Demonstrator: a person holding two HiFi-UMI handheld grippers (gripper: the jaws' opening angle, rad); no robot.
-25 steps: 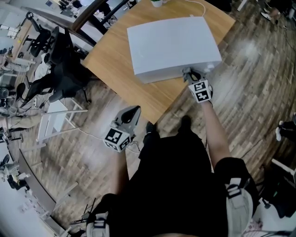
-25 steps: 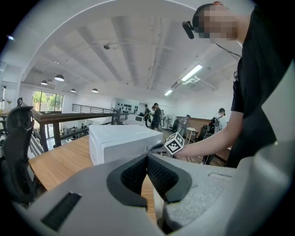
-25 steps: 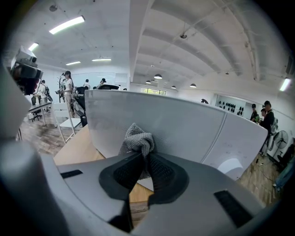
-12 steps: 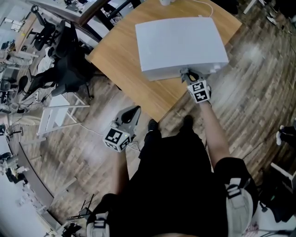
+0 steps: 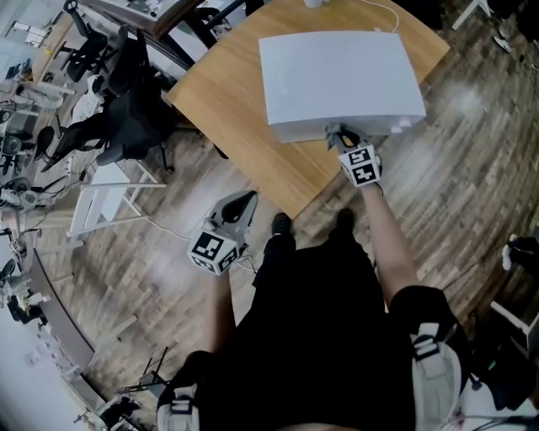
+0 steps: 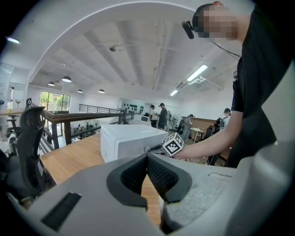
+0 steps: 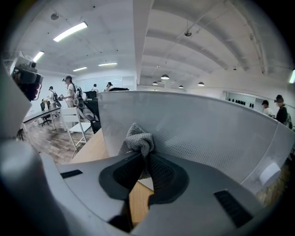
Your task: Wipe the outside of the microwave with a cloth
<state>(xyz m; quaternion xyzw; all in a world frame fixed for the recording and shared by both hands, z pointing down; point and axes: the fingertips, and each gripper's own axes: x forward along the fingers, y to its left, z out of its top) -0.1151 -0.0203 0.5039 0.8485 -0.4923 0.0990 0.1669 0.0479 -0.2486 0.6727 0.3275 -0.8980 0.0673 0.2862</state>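
A person in black stands at the near edge of a wooden tabletop (image 5: pixel 221 108), a two-fingered tool in each hand. A white microwave (image 5: pixel 337 71) sits on the tabletop, toward its right-hand edge, with its front face turned to the person.

The right gripper (image 5: pixel 337 135) reaches over the near edge to that front face. Its fingers (image 7: pixel 162 173) are clamped narrow on a bunched grey cloth (image 7: pixel 138 139). Most of the cloth bulges out past the fingertips, and a fold of it is pinched between the pads. The wad lies against the dotted panel of the door, low on the face and just above the tabletop. In the head view the cloth shows only as a small grey patch at the tip of the tool, roughly midway along the front face.

The left gripper (image 5: pixel 242 202) hangs off the tabletop, over the plank floor (image 5: pixel 168 278) beside the person's left leg, well apart from the microwave. It points toward the tabletop's near corner. Its fingers (image 6: pixel 161 174) are pressed together at the tips with nothing between them.

A black office chair (image 5: pixel 126 118) stands just beyond the tabletop's left edge. A white cable (image 5: pixel 375 8) trails across the far edge behind the microwave.
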